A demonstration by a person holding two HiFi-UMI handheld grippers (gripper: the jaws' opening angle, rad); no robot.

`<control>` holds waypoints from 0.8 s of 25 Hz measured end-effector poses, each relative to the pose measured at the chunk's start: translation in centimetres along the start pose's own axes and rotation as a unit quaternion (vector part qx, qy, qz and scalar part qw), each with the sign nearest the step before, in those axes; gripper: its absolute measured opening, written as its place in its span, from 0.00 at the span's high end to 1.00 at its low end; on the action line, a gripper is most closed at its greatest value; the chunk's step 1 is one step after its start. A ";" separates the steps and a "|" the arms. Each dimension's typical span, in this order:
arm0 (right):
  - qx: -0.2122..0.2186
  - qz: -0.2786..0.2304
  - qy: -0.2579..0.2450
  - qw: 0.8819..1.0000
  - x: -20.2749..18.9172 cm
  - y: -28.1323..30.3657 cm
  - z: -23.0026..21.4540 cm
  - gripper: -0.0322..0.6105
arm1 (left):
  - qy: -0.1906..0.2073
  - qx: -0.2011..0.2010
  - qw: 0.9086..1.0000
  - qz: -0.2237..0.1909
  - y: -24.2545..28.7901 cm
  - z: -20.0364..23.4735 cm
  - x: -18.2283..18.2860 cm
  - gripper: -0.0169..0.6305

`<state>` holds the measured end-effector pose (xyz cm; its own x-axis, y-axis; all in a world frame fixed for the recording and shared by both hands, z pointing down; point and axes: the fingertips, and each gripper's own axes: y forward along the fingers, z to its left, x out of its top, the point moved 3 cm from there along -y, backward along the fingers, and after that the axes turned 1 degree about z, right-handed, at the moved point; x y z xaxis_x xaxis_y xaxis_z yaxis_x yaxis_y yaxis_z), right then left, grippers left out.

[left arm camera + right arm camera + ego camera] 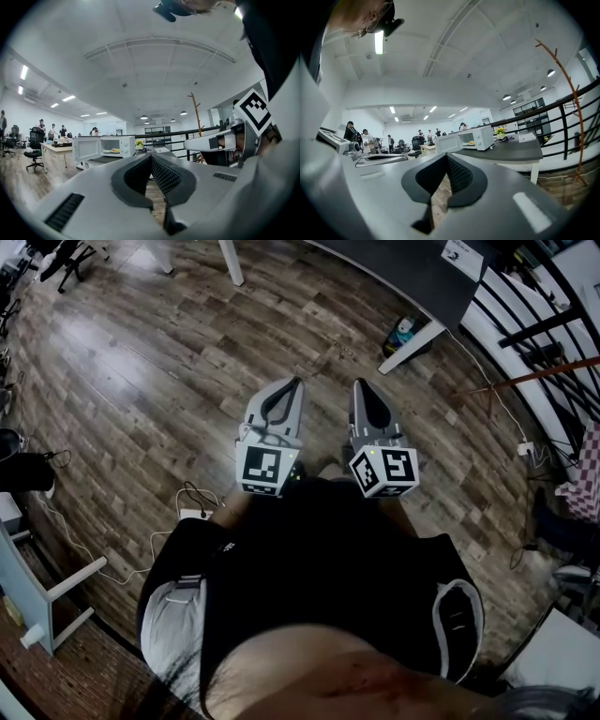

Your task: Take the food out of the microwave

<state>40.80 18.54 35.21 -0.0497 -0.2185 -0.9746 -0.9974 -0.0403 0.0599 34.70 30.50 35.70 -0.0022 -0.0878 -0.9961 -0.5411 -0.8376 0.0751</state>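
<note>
White microwave (487, 136) (standing open) holds yellow food (471, 142).

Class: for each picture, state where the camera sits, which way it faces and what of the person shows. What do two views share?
Head view: on the head, facing steeply down at the wooden floor; torso, left gripper, right gripper show.
Left gripper view: on that gripper, facing level along its shut jaws toward the microwave.
Right gripper view: likewise, along its own shut jaws toward the dark table.
Both gripper views share the open-doored microwave.
</note>
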 end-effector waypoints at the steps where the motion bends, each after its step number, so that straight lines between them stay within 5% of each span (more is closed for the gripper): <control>1: -0.002 0.000 -0.001 1.000 0.1 0.2 0.0 0.95 | -0.002 -0.001 1.000 0.000 0.2 0.2 0.0 0.96; 20: 0.014 0.004 -0.007 1.000 1.8 9.1 -7.1 0.95 | 0.014 0.018 1.000 0.004 10.5 3.4 0.5 0.96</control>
<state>31.97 10.85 35.53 -0.0577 -0.2046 -0.9772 -0.9981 -0.0106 0.0611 26.19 23.52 35.87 0.0160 -0.1103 -0.9938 -0.5715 -0.8166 0.0814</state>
